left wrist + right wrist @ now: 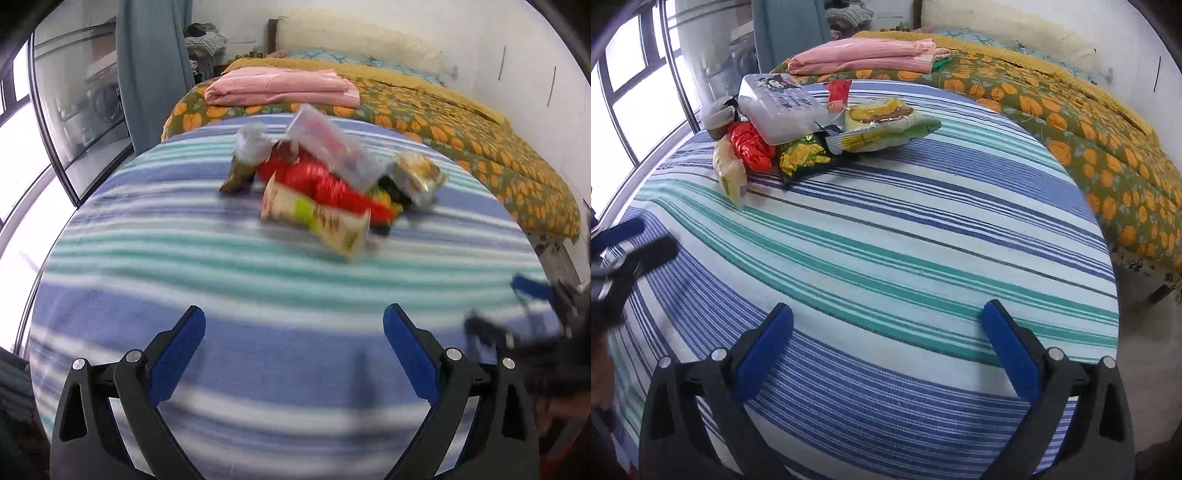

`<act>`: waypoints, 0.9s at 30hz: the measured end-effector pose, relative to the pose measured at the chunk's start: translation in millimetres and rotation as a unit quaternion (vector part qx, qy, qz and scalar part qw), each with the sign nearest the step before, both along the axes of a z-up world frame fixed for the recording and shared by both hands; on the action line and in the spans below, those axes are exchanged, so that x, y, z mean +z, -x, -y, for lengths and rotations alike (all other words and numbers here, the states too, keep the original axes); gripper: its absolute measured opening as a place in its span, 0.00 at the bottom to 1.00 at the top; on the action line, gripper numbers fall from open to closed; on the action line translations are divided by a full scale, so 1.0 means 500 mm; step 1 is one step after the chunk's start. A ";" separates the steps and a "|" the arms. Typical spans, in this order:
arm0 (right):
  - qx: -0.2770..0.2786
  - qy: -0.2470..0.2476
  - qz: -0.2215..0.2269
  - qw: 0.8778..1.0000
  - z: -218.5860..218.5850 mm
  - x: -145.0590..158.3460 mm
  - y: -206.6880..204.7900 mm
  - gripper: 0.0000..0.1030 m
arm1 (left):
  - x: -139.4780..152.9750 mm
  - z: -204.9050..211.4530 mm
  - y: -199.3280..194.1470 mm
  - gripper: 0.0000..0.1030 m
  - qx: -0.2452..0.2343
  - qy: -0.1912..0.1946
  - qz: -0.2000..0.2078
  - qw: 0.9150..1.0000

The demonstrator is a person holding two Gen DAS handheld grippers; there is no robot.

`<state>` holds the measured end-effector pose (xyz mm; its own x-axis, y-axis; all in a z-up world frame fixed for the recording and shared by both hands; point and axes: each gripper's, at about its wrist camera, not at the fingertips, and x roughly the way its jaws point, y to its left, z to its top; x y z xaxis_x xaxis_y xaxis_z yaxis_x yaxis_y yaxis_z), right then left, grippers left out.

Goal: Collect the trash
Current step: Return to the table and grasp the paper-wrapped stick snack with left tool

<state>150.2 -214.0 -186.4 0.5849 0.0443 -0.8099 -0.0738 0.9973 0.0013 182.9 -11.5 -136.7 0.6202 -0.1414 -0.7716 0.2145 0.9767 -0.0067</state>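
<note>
A heap of snack wrappers lies on the striped sheet (886, 236). It holds a clear plastic box (779, 107), a red wrapper (750, 146), a pale yellow packet (729, 173), a green-yellow packet (805, 155) and a light green packet (886, 125). In the blurred left wrist view I see the same red wrapper (317, 184), pale packet (317, 218) and clear box (328, 144). My left gripper (293, 325) is open and empty, short of the heap. My right gripper (886, 321) is open and empty, well short of the heap.
A folded pink blanket (860, 55) lies behind the heap on an orange-patterned quilt (1089, 122). A window (631, 92) and a grey curtain (151, 62) stand at the left. The sheet's right edge drops to the floor (1137, 332).
</note>
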 end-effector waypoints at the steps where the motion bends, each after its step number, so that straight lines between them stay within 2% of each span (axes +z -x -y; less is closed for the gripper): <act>1: 0.000 0.004 0.000 1.000 -0.005 0.001 0.000 0.95 | 0.002 0.013 -0.017 0.93 -0.003 0.000 0.001 1.000; 4: 0.000 0.004 0.000 1.000 -0.006 0.002 -0.001 0.95 | -0.003 0.053 -0.063 0.93 -0.012 -0.014 0.004 1.000; 8: 0.000 0.004 0.000 1.000 -0.008 0.003 -0.001 0.95 | -0.025 0.070 -0.115 0.93 0.017 -0.043 -0.001 0.999; 13: 0.001 0.004 0.000 1.000 -0.007 0.004 -0.004 0.95 | -0.016 -0.020 -0.105 0.93 0.055 -0.030 -0.016 0.998; 18: 0.001 0.004 -0.001 1.000 -0.008 0.004 -0.004 0.95 | -0.005 -0.137 -0.056 0.93 0.068 -0.051 -0.002 0.996; 22: 0.001 0.004 -0.001 1.000 -0.008 0.004 -0.005 0.95 | 0.018 -0.170 -0.040 0.93 0.027 0.005 0.004 1.000; 24: 0.001 0.004 -0.001 1.000 -0.008 0.004 -0.005 0.95 | 0.023 -0.154 -0.048 0.94 0.005 0.011 0.003 1.000; 27: 0.001 0.004 -0.001 1.000 -0.009 0.004 -0.005 0.95 | 0.013 -0.111 -0.088 0.94 -0.003 -0.005 0.003 1.000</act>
<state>152.9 -209.6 -184.2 0.5831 0.0385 -0.8115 -0.0756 0.9971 -0.0070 227.1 44.1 -130.1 0.6242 -0.1378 -0.7690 0.2197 0.9756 0.0035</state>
